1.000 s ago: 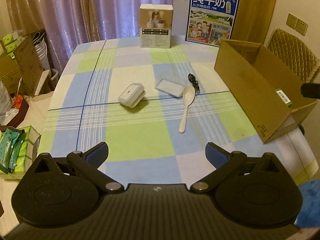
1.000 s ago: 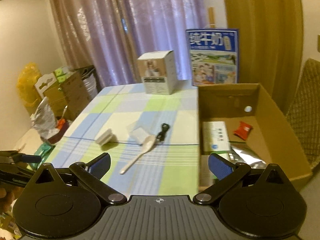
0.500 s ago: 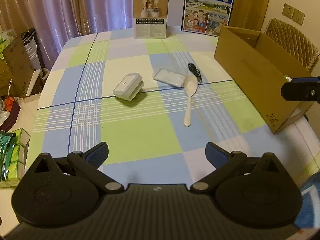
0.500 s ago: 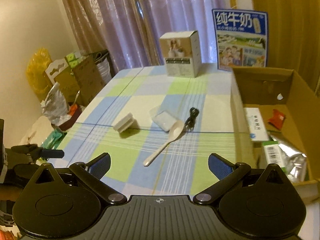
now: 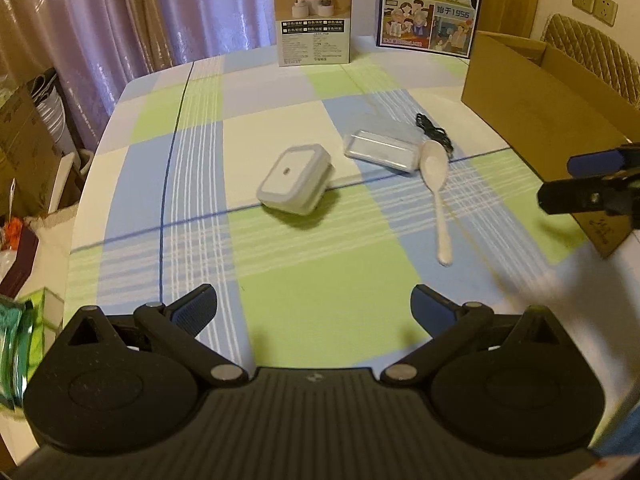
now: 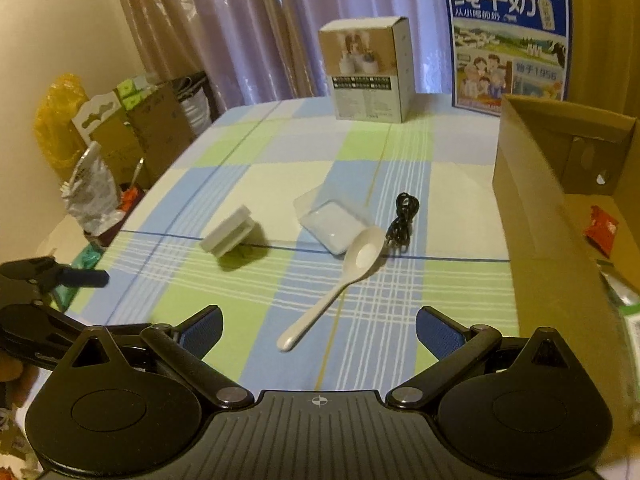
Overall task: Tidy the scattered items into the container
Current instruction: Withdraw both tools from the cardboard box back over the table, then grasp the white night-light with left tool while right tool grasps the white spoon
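Note:
On the checked tablecloth lie a white square night-light plug (image 5: 295, 178) (image 6: 229, 236), a clear flat plastic case (image 5: 379, 151) (image 6: 332, 224), a white spoon (image 5: 437, 184) (image 6: 340, 280) and a coiled black cable (image 5: 434, 132) (image 6: 403, 220). The open cardboard box (image 5: 532, 108) (image 6: 536, 216) stands at the right and holds a red packet (image 6: 600, 230) and other packs. My left gripper (image 5: 314, 306) is open and empty above the near table edge. My right gripper (image 6: 318, 330) is open and empty, just short of the spoon's handle.
A white product box (image 5: 313, 18) (image 6: 370, 68) and a blue milk carton case (image 5: 430, 4) (image 6: 510, 40) stand at the table's back. Cardboard boxes and bags (image 6: 120, 140) crowd the floor on the left. A quilted chair (image 5: 592, 56) is behind the cardboard box.
Both grippers have moved forward and lower over the table, toward the scattered items. The right gripper swung left from over the box toward the spoon. Both stayed open.

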{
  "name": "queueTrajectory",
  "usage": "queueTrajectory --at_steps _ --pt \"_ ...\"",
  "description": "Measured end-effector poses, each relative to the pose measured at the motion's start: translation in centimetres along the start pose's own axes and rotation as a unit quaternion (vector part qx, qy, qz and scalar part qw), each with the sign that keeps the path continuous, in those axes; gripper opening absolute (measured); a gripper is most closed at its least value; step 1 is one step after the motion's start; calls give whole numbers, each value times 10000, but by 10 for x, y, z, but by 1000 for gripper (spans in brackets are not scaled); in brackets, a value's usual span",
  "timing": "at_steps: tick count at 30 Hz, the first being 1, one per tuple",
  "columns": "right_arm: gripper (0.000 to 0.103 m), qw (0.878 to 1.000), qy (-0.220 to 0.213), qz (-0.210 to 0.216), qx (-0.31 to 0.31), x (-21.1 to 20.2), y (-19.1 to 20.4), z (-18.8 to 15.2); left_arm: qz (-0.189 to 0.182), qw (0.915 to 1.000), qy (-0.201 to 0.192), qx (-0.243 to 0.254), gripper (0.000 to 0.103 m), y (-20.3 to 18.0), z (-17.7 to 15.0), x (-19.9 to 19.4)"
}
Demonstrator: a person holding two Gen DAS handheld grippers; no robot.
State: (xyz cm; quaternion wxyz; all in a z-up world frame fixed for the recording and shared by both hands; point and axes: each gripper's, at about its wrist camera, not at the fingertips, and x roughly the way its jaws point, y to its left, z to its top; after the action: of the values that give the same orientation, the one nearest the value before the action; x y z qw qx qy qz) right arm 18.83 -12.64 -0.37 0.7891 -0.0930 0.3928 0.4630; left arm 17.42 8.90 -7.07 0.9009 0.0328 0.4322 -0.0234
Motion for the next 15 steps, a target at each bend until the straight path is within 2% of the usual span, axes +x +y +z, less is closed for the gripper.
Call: queueTrajectory --at_steps 3,10,15 --pt "99 10000 37 -60 13 20 -2 4 -128 9999 -54 44 101 11 9 13" --pt "81 9997 157 -169 77 59 -8 13 -346 9985 -51 424 101 31 36 53" --pt "76 9993 223 -257 134 84 -14 14 -515 9973 -22 518 97 39 46 78"
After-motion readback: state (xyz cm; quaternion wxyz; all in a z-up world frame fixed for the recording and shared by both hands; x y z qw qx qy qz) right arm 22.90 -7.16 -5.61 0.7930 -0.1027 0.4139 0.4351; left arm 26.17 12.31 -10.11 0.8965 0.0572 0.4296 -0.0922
